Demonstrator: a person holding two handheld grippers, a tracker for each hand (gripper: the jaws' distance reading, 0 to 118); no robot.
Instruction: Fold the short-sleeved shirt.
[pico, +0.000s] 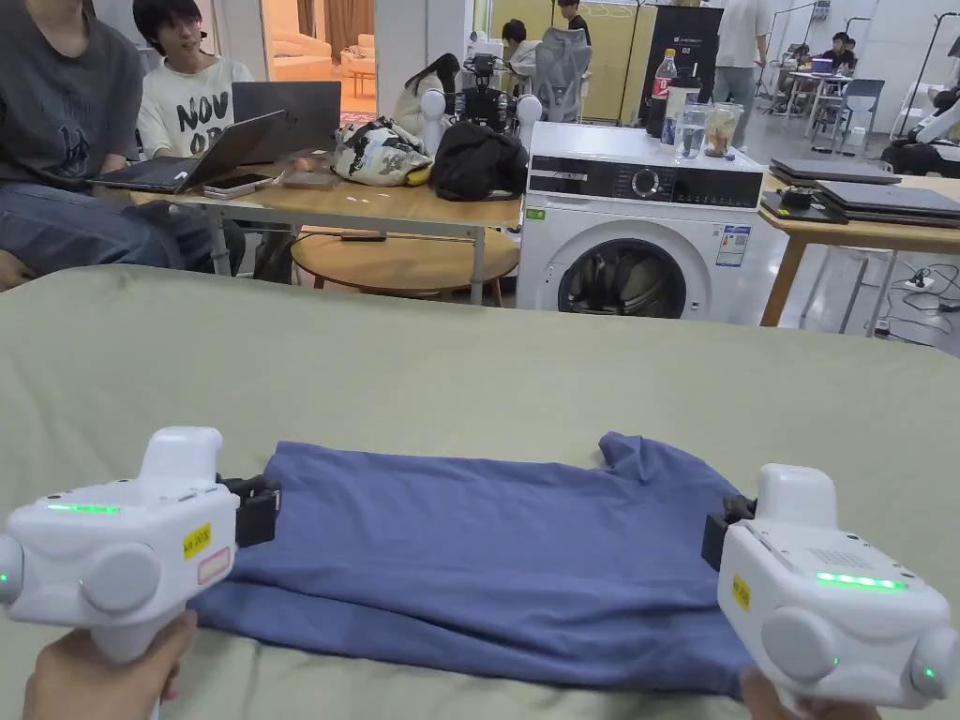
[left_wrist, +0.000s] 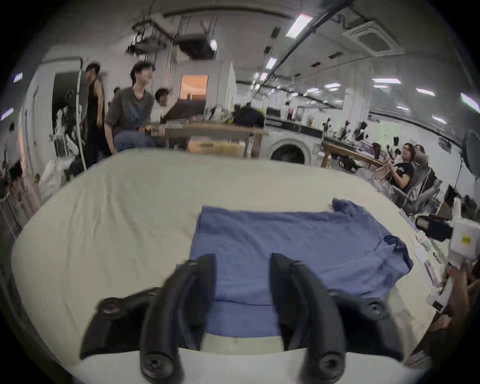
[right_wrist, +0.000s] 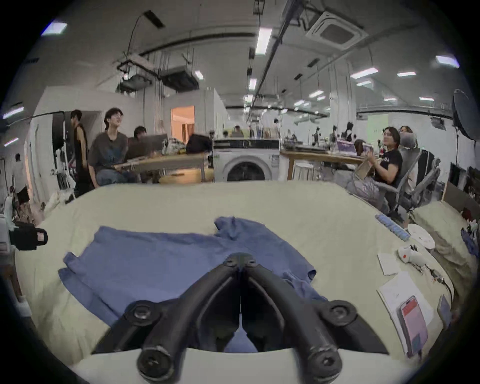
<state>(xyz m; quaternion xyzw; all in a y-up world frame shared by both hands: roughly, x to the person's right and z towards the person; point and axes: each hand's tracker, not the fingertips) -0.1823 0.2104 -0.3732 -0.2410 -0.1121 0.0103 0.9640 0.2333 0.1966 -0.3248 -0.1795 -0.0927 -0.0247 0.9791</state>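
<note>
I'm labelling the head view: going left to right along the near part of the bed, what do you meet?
Left gripper → blue shirt lying on the green bed sheet → right gripper.

Busy open workshop room, bright strip lights overhead

Beyond the left gripper (pico: 255, 511), past the pale green padded table (pico: 469, 375), there's a white front-loading washing machine (pico: 637, 234). Left of it sits a long wooden desk (pico: 356, 206) with people at laptops; ceiling has exposed pipes and fluorescent ceiling panels (right_wrist: 263, 41).
</note>
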